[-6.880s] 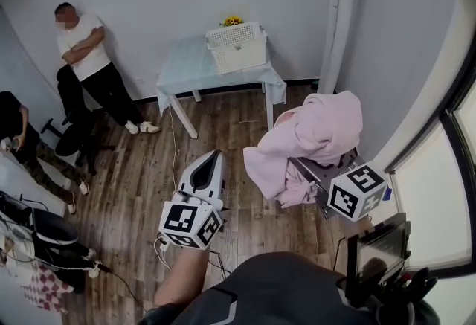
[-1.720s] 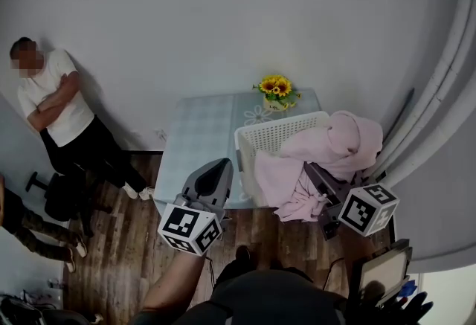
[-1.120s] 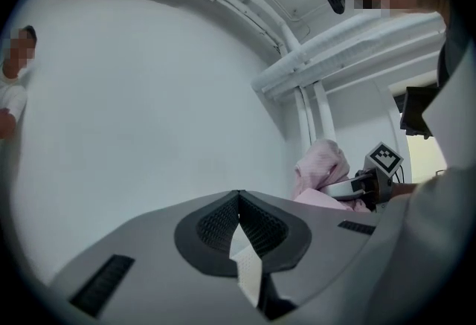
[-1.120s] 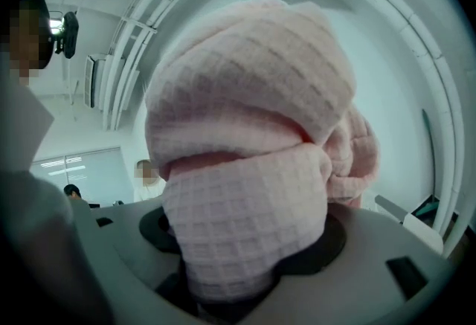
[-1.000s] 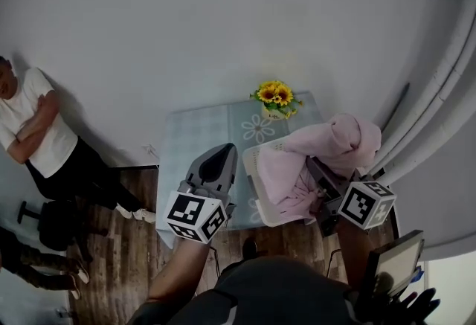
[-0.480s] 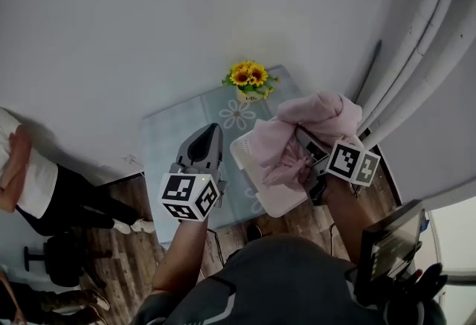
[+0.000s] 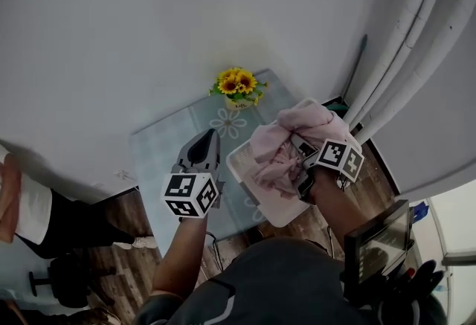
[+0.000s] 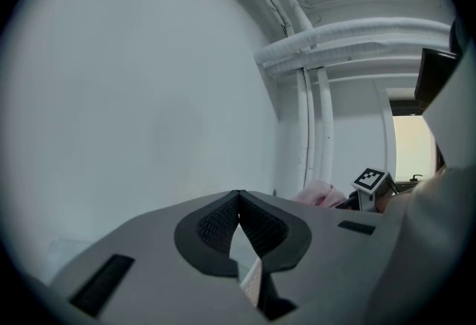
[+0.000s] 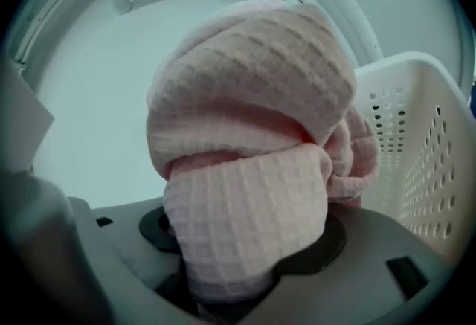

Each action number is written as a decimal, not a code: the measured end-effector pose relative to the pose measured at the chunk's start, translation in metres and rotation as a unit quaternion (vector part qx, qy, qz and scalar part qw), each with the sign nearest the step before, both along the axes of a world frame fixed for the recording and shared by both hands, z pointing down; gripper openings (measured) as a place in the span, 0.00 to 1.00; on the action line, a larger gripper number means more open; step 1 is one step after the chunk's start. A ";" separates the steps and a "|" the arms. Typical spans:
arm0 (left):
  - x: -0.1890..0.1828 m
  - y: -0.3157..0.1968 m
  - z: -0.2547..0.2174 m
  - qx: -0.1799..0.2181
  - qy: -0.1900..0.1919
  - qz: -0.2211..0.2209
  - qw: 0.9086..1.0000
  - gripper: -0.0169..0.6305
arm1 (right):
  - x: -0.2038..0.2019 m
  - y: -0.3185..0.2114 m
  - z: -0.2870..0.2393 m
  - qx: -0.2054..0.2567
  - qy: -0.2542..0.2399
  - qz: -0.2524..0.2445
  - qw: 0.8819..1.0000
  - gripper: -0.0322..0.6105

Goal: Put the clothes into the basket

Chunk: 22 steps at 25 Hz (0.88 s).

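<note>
A bundle of pink waffle-knit clothes [image 7: 281, 143] hangs over the white basket [image 7: 280, 213] on the table. My right gripper [image 7: 297, 148] is shut on this bundle, and the fabric hides its fingertips. In the right gripper view the pink clothes [image 9: 245, 123] fill the space between the jaws of the right gripper [image 9: 242, 271], with the perforated basket wall [image 9: 420, 160] just to the right. My left gripper [image 7: 206, 137] hovers over the table left of the basket. Seen in its own view, the left gripper [image 8: 238, 197] is shut and holds nothing.
A table with a pale blue cloth [image 7: 167, 152] stands against the white wall. A vase of sunflowers [image 7: 236, 85] sits at its back edge behind the basket. White pipes [image 7: 405, 41] run along the wall on the right. A person's legs [image 7: 44, 219] show at far left.
The person has walked up to the table. My right gripper has carried the pink clothes over the basket and lower. The left gripper stays beside the basket.
</note>
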<state>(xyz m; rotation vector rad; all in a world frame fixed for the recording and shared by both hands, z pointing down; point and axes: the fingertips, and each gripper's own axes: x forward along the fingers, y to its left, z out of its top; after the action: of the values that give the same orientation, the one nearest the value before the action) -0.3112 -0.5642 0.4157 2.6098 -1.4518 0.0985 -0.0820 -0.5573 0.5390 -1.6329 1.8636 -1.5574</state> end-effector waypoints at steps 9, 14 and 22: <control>0.002 -0.011 0.023 -0.024 -0.008 0.010 1.000 0.04 | 0.012 0.002 0.052 -0.077 -0.015 0.063 0.995 0.56; 0.001 -0.027 0.029 -0.033 -0.016 0.016 0.999 0.04 | 0.017 -0.011 0.085 -0.124 -0.002 0.094 0.988 0.56; 0.001 -0.042 0.048 -0.046 -0.011 0.028 0.999 0.04 | 0.019 -0.017 0.138 -0.196 -0.003 0.134 0.971 0.56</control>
<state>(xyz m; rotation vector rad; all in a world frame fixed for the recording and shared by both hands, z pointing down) -0.3106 -0.6063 0.4640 2.5834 -1.3489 0.1968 -0.0634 -0.5739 0.6765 -1.9372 1.3145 -1.8843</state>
